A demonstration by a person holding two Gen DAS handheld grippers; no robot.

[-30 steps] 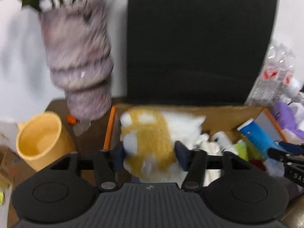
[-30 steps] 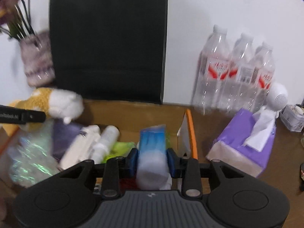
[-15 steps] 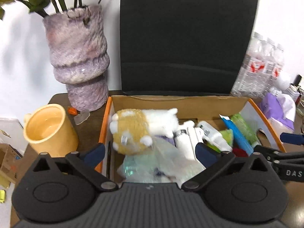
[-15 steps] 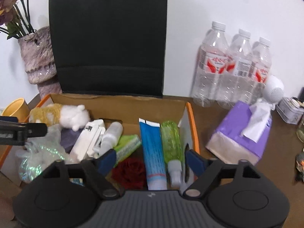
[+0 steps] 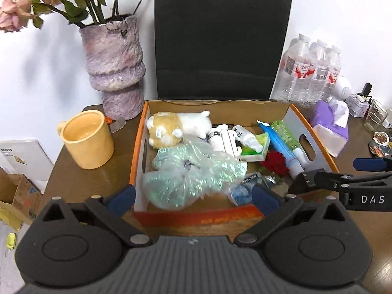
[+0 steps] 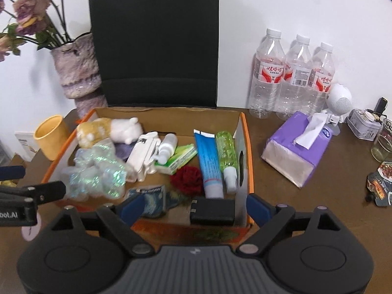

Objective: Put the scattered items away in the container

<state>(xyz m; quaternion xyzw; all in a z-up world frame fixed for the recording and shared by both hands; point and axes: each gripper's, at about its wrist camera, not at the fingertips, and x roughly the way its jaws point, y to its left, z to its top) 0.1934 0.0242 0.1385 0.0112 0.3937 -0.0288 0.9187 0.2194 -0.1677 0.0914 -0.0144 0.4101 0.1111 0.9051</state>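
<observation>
On the brown worktop (image 5: 80,186), the cardboard box (image 5: 218,109) holds the soft plush toy (image 5: 171,128), crinkly bag (image 5: 191,174) and slippery tube (image 6: 207,164); left tool (image 5: 193,197) and right tool (image 6: 193,208) gape empty.

Mug (image 5: 87,139) beside vase (image 5: 115,68) — 3 btls (image 6: 291,73), tissue pk (image 6: 297,152) right.

White wall (image 6: 294,5) behind, brown wooden table (image 6: 306,208), black board (image 6: 156,44) leaning vs wall.
</observation>
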